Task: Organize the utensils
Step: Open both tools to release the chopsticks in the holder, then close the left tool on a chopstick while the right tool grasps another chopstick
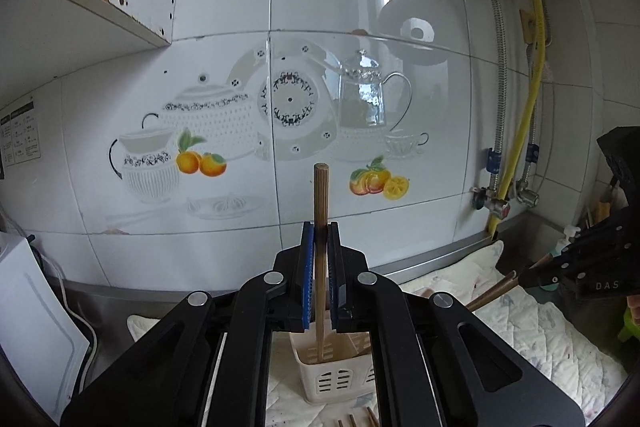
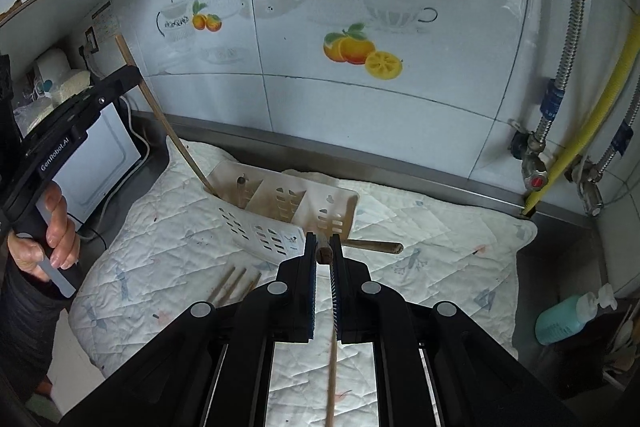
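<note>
My left gripper is shut on a wooden chopstick held upright, its lower end inside the cream slotted utensil holder. From the right wrist view, that chopstick leans into the holder's left compartment, and the left gripper is held in a hand. My right gripper is shut on another wooden chopstick, just in front of the holder. Several loose chopsticks lie on the quilted mat.
A white quilted mat covers the steel counter. A wooden utensil handle lies right of the holder. A white appliance stands left, a teal soap bottle right. Valves and a yellow hose hang on the tiled wall.
</note>
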The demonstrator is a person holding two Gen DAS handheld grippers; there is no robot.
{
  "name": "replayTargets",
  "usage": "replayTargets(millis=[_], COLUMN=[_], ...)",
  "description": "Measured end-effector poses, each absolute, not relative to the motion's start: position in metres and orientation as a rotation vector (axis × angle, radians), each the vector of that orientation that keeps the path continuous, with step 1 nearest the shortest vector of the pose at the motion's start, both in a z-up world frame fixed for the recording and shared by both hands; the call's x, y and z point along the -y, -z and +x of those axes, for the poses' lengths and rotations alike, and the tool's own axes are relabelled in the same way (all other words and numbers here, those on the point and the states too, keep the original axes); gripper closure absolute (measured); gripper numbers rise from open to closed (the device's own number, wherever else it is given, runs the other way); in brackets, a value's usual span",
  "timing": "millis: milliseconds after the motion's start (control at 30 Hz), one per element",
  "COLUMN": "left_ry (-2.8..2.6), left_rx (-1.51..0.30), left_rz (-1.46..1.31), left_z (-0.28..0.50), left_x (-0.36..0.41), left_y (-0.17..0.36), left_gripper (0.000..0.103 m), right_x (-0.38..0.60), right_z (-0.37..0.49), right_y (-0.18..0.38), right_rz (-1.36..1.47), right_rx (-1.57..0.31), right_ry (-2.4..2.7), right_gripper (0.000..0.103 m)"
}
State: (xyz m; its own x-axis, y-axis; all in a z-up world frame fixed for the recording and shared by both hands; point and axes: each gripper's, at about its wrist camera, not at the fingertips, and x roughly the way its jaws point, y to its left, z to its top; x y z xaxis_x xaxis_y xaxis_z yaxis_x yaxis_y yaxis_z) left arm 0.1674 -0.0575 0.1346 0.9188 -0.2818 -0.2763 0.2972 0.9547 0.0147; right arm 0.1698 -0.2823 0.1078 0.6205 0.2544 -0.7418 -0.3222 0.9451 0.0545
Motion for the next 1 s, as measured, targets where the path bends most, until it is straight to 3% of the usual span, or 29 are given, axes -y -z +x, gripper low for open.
replayTargets(millis=[167, 267, 333, 533, 633, 700, 1000], left_ry=[0.295, 0.297, 0.290, 0.303, 0.301, 0.292, 0.290], left_rx=[-0.341, -0.365, -0.362, -0.358, -0.350, -0.347, -0.445], left_rz=[0.025, 0.012, 0.018, 0.019, 0.034, 0.050, 0.045], left_z=[0.187, 0.192, 0.190, 0.170, 0.150, 0.135, 0.079], left_x=[0.053, 0.051, 0.050, 0.043, 0.038, 0.035, 0.023], left_y=[-0.122, -0.117, -0.116, -0.118, -0.116, -0.111, -0.058], left_gripper=[0.098, 0.098, 0.095, 0.093, 0.084, 0.071, 0.064], right_x=[0.276, 0.275, 0.275, 0.284, 0.288, 0.290, 0.307], right_z=[0.185, 0.184, 0.178, 0.137, 0.106, 0.086, 0.031], right_y=[-0.106, -0.108, -0.111, -0.112, -0.098, -0.082, 0.020], right_rz=[-0.077, -0.065, -0.074, -0.072, -0.075, -0.082, -0.043], right_rx=[-0.835, -0.802, -0.767, -0.659, -0.626, -0.617, -0.710], right_ry=[-0.334, -0.346, -0.340, -0.307, -0.296, -0.283, -0.225], right_gripper=[0.096, 0.093, 0.083, 0.081, 0.081, 0.081, 0.081])
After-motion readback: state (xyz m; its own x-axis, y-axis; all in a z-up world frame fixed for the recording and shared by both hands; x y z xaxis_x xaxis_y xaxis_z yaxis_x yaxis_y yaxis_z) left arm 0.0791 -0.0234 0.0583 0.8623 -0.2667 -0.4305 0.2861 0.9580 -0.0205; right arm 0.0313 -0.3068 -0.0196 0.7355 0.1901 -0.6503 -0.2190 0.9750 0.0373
